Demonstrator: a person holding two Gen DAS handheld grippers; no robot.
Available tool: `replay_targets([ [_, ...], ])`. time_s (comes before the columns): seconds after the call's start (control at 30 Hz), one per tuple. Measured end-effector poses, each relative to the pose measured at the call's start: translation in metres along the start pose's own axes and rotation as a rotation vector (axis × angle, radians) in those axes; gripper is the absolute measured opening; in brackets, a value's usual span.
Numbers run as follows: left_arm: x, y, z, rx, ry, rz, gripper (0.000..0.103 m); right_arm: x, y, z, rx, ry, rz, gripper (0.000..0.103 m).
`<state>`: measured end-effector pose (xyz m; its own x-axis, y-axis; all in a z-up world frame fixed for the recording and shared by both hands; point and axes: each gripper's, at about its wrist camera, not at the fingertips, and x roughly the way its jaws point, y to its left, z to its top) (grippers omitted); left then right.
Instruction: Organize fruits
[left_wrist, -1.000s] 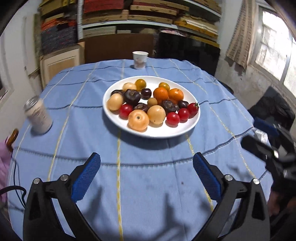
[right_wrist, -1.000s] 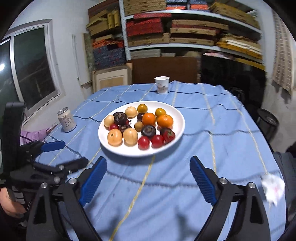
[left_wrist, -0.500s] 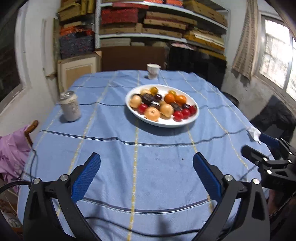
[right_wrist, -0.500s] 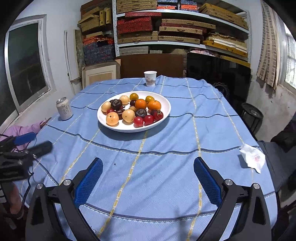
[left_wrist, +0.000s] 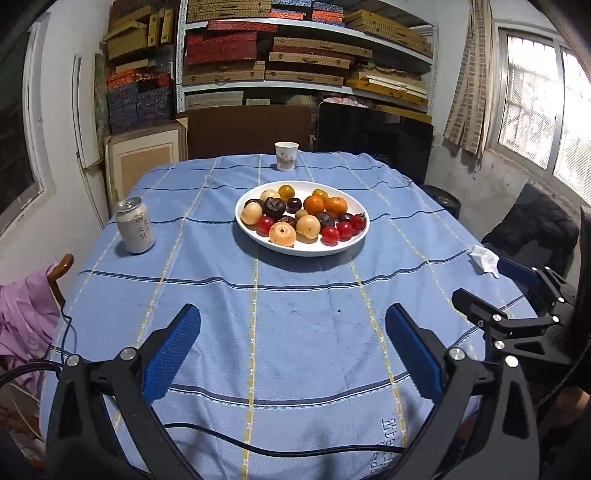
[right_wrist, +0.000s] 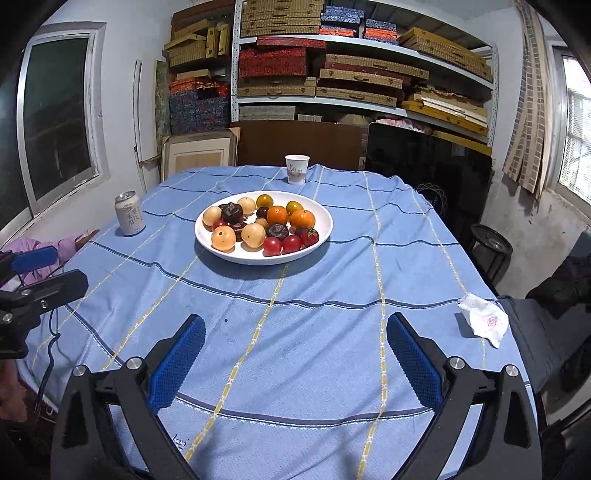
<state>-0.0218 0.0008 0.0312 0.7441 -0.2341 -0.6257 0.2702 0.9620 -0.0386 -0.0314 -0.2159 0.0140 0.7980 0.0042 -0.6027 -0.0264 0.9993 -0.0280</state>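
We find the left hand-held gripper (left_wrist: 291, 354) spread wide and empty above the near edge of the table (left_wrist: 295, 314); the right hand-held gripper (right_wrist: 295, 354) is likewise agape, holding nothing. The white plate (right_wrist: 321, 236) of mixed fruits (right_wrist: 264, 225) sits mid-table, well apart from both. A drink can (right_wrist: 129, 213) stands left, a paper cup (right_wrist: 297, 168) behind, and what appears a crumpled tissue (right_wrist: 483, 319) lies right.
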Motion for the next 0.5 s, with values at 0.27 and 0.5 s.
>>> replay_targets([
  [0.27, 0.01, -0.001, 0.001, -0.02, 0.048, 0.018, 0.098, 0.001, -0.006, -0.001, 0.015, -0.006, -0.009, 0.099],
  [0.5, 0.013, -0.004, 0.001, -0.003, 0.026, 0.098, 0.098, 0.004, -0.012, -0.003, 0.032, 0.006, -0.013, 0.099],
])
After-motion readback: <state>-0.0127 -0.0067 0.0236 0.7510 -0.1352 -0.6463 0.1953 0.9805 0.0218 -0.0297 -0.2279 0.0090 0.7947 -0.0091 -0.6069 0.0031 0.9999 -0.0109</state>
